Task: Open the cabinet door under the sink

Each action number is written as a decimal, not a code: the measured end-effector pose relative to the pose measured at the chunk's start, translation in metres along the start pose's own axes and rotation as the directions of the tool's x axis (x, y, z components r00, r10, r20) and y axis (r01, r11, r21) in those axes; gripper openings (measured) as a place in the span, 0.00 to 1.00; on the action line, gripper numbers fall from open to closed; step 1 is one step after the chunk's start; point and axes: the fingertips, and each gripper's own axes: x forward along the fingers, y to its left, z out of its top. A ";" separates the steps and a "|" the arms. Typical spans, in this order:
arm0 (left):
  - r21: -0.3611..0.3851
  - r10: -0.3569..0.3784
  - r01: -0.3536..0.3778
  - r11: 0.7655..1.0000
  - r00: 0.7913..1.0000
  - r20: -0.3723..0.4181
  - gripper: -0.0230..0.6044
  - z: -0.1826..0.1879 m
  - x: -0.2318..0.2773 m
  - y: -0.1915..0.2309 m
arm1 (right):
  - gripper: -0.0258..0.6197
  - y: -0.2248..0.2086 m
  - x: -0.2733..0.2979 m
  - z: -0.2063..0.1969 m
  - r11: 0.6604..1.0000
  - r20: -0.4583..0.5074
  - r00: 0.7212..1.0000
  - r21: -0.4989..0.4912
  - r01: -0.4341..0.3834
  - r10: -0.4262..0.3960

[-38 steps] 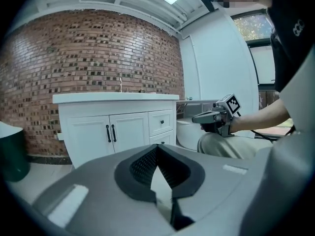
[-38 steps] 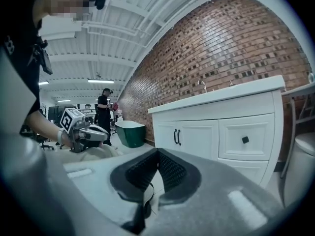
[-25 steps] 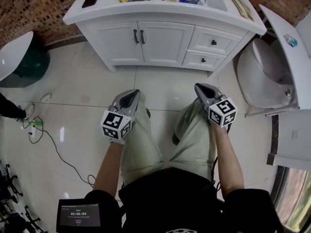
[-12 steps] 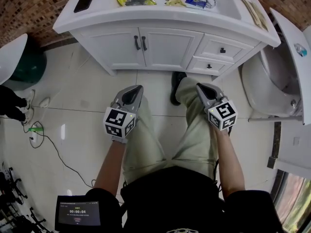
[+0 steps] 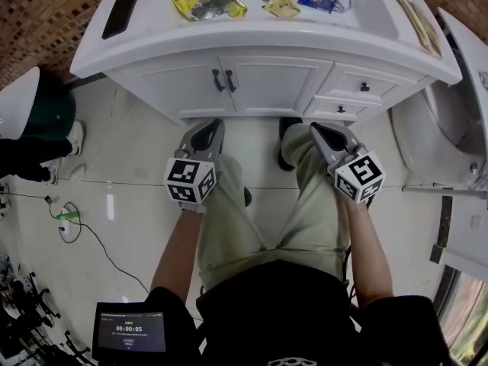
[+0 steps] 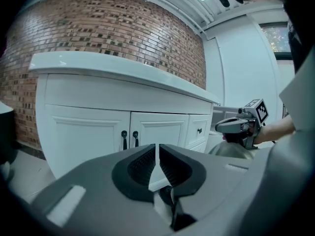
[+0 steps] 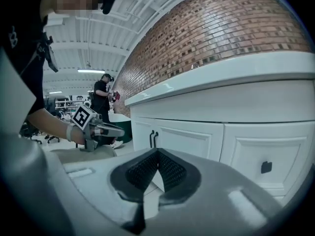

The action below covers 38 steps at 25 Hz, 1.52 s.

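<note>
Moved nearer the cabinet door (image 5: 278, 84), short of its handle (image 5: 229, 81). Just parted the left gripper (image 5: 207, 133) to a narrow, empty slit; kept the right gripper (image 5: 323, 132) closed.

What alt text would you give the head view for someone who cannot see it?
Seen from above, a person holds a left gripper and right gripper toward a white sink cabinet with its double doors closed, touching nothing. The left's jaws, empty, have just been opening. A phone and packets lie on the countertop.
</note>
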 end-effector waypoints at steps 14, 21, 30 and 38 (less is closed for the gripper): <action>-0.104 0.054 -0.060 0.993 0.997 -0.058 0.23 -0.008 0.084 0.075 | 0.03 -0.037 0.058 0.020 1.000 -0.020 1.000 -0.010 0.012 -0.013; -0.107 0.055 -0.067 0.992 0.993 -0.106 0.23 -0.017 0.112 0.091 | 0.03 -0.051 0.075 0.027 1.000 -0.022 1.000 -0.008 0.013 -0.013; -0.095 0.049 -0.062 0.994 0.991 -0.127 0.22 -0.023 0.131 0.097 | 0.03 -0.065 0.081 0.034 1.000 0.003 1.000 0.014 0.013 -0.013; -0.080 0.042 -0.054 0.995 0.988 -0.147 0.16 -0.026 0.130 0.099 | 0.03 -0.067 0.078 0.035 1.000 0.016 1.000 0.016 0.018 -0.018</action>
